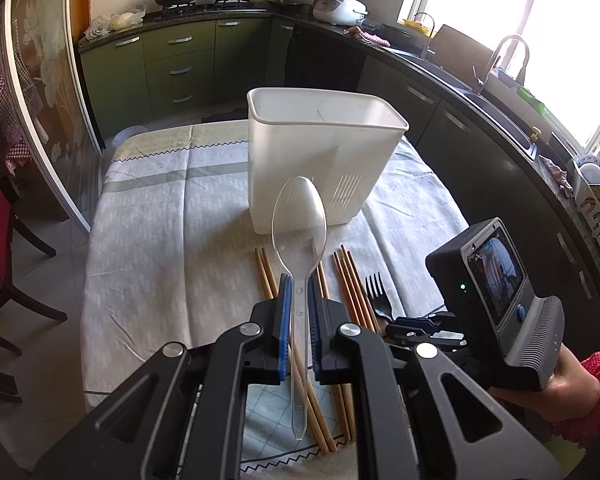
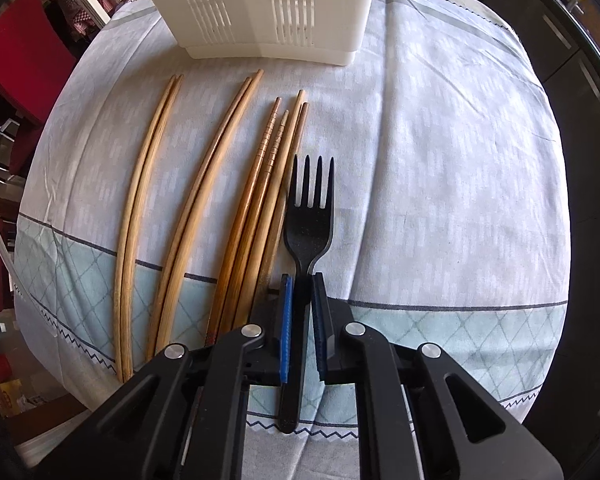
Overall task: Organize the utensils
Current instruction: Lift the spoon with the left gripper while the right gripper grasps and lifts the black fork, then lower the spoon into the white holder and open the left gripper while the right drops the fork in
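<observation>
Pickup step. Left gripper (image 1: 298, 280) clamps the clear spoon (image 1: 299, 216), held above the table (image 1: 160, 220) before the bin (image 1: 320, 140). Right gripper (image 2: 302, 280) pinches the fork (image 2: 310, 216) handle, beside the chopsticks (image 2: 220, 184). Next: lift the fork clear, drop both into the bin upright.

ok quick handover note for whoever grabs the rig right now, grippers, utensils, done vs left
Left hand-held gripper: shut on the clear spoon, lifted in front of the white holder.
Right hand-held gripper: shut on the black fork, which lies on the tablecloth beside the chopsticks.
Done: nothing visible in the holder yet.
Left: drop in the spoon, then the fork, then all chopsticks.
</observation>
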`<state>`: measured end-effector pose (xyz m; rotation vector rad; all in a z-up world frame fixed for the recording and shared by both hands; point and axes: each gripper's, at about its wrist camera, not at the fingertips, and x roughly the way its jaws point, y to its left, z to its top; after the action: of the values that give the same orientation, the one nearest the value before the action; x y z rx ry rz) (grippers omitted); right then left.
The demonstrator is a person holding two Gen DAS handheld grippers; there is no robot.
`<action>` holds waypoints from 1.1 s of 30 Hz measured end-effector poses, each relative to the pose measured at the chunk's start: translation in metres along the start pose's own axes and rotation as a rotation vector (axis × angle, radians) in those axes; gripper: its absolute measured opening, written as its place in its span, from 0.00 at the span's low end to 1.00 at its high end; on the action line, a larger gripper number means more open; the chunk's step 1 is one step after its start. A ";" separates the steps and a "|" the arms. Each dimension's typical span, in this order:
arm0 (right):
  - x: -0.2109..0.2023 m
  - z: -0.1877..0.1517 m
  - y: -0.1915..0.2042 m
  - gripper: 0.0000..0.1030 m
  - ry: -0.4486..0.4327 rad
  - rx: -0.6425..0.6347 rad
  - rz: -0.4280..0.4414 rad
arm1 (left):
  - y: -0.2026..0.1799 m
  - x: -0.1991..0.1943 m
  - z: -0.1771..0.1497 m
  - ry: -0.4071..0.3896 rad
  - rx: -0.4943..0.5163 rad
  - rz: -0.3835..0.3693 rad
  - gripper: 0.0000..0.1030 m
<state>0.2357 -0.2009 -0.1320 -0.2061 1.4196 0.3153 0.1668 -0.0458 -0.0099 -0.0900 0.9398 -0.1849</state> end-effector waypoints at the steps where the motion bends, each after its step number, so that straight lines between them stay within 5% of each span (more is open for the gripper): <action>1: -0.002 -0.001 -0.003 0.10 -0.018 0.005 0.019 | -0.001 -0.003 0.004 -0.010 -0.003 -0.006 0.08; 6: -0.034 -0.014 -0.026 0.10 -0.184 0.038 0.178 | -0.011 -0.031 0.042 -0.131 -0.012 -0.050 0.08; 10: -0.064 -0.036 -0.047 0.10 -0.333 0.072 0.291 | -0.017 -0.050 0.091 -0.315 -0.025 -0.068 0.08; 15: -0.078 -0.063 -0.071 0.10 -0.427 0.105 0.341 | -0.024 -0.048 0.135 -0.595 -0.033 -0.007 0.08; 18: -0.079 -0.074 -0.084 0.10 -0.438 0.122 0.357 | -0.031 -0.031 0.144 -0.689 -0.008 0.059 0.08; 25: -0.105 -0.088 -0.101 0.10 -0.506 0.099 0.350 | -0.027 0.026 0.131 -0.624 0.002 0.131 0.08; 33: -0.171 -0.052 -0.084 0.10 -0.702 0.051 0.324 | -0.018 0.043 0.101 -0.536 0.033 0.125 0.19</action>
<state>0.1944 -0.3125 0.0258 0.1719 0.7565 0.5538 0.2716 -0.0719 0.0182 -0.0463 0.4061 -0.0536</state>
